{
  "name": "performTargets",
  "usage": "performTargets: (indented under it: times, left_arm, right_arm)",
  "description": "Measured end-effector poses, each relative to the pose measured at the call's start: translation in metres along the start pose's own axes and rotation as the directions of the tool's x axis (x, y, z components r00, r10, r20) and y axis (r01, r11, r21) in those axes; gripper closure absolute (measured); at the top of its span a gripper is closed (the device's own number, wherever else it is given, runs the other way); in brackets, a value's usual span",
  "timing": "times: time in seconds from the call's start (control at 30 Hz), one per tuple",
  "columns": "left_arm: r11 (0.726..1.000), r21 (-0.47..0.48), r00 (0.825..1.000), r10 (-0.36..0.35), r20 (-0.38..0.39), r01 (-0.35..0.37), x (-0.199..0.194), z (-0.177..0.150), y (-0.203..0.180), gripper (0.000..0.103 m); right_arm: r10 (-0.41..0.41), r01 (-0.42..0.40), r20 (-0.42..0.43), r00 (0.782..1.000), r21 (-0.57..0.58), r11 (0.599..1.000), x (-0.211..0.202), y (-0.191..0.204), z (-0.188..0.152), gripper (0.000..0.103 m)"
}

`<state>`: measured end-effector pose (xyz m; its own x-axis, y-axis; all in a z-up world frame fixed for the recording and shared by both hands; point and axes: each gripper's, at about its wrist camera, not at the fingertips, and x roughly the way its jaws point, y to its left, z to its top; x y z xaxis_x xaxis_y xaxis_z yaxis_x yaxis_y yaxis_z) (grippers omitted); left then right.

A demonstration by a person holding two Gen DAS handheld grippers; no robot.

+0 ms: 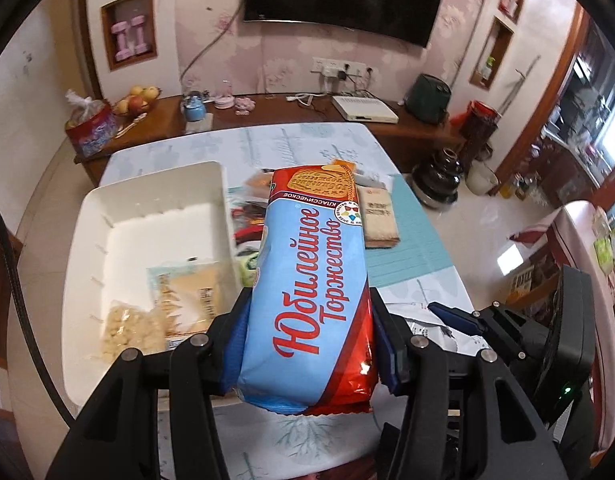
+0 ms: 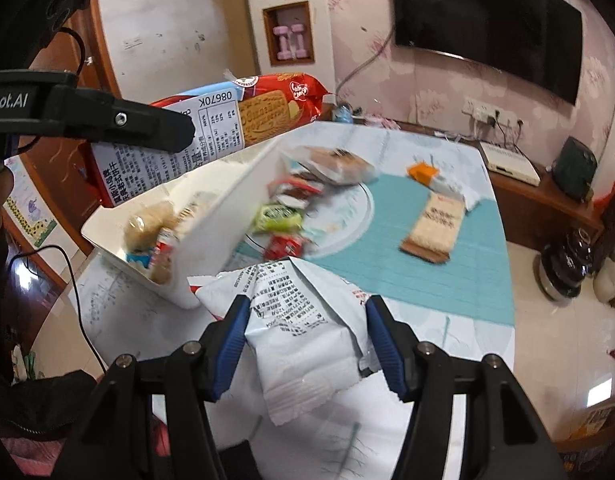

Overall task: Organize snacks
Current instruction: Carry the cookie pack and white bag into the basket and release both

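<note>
My left gripper is shut on a long blue and red biscuit pack and holds it in the air beside a white bin. The same pack shows above the bin in the right wrist view, with the left gripper's finger across it. The bin holds a bag of pale puffs and a flat cracker pack. My right gripper is shut on a white snack bag, low over the table.
Small wrapped snacks lie piled on the teal mat next to the bin. A tan cracker pack and an orange packet lie farther right. A wooden sideboard runs behind the table.
</note>
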<state>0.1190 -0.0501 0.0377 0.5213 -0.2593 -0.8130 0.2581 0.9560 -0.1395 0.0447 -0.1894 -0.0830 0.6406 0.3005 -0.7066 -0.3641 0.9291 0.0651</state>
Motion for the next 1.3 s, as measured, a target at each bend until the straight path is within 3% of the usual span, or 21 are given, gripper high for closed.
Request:
performTargets:
  times: [0.4,0.7,1.2,1.3]
  left_arm:
    - [0.986,-0.162,0.998,0.054,0.029,-0.048,-0.011,-0.009,0.097,0.051]
    - [0.959,-0.269,0.996,0.089,-0.015,-0.090,0.007,-0.027,0.170,0.051]
    - [0.924,-0.358,0.991,0.117,-0.064,-0.132,0.034,-0.044,0.224,0.051]
    - [0.918,-0.374,0.991,0.134,-0.024,-0.134,0.028,-0.044,0.226,0.051]
  right_arm:
    - [0.072,-0.067,0.062,0.995,-0.083,0.994,0.025,0.047,0.054,0.044]
    - [0.112,-0.103,0.075,0.991,-0.109,0.989,0.070,0.080,0.088,0.044]
    - [0.143,-0.143,0.078,0.987,-0.016,0.990,0.138,0.104,0.118,0.040]
    - [0.143,-0.144,0.078,0.987,0.014,0.989,0.142,0.103,0.125,0.039]
